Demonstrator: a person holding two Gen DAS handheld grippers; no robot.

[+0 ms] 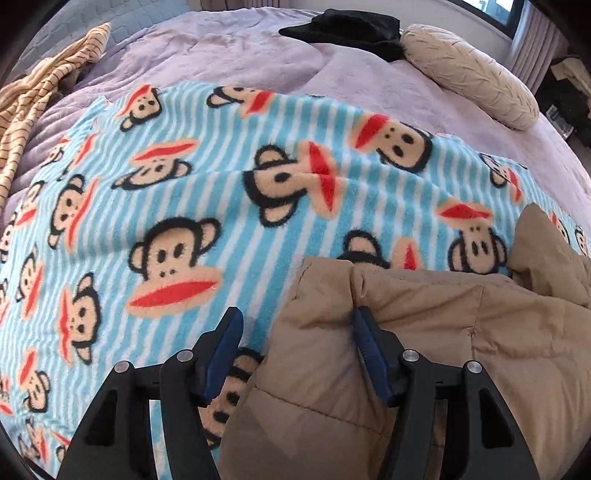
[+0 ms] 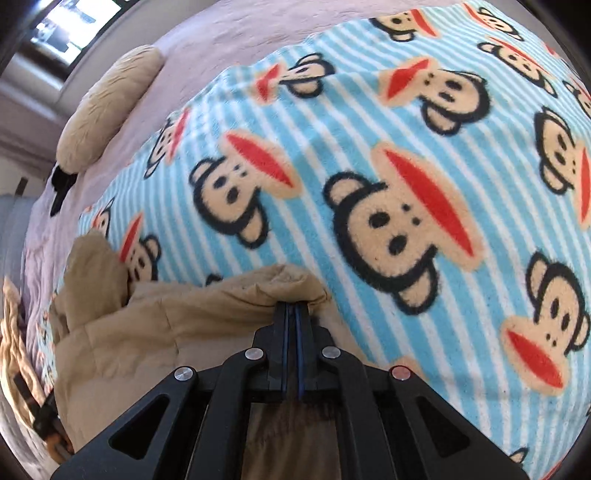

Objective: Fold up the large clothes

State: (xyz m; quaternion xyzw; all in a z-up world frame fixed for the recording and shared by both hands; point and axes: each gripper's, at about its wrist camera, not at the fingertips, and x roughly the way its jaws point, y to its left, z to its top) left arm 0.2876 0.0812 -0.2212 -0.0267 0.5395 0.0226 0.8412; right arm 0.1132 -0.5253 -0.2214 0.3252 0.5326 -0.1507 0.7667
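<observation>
My left tongs (image 1: 297, 325) sit low over the near edge of the bed, pointing forward and slightly down, their jaws spread wide. The tan puffer coat (image 1: 424, 350) lies between and under them: the right finger (image 1: 369, 347) presses against a quilted seam, while the left finger (image 1: 225, 343) stands clear of the coat, over the monkey blanket (image 1: 184, 184).

My right tongs (image 2: 294, 308) are angled down at the same coat (image 2: 147, 332), jaws drawn nearly together and pinching a bunched fold of its fabric at the tips. From that pinch the fabric puckers outward to both sides. The coat spreads to the left and below the tongs, with a raised lump of it farther left.

The coat rests on the blue-and-white striped blanket (image 2: 369, 147), which is printed with monkey faces and covers most of the bed.

Beyond the blanket lies a lilac bedspread (image 1: 240, 48). On it, to the far right in the left view, sits a beige cushion (image 1: 469, 74), touching a black garment (image 1: 351, 29) behind it. At far left a tan striped cloth (image 1: 48, 96) is crumpled on the bedspread.
</observation>
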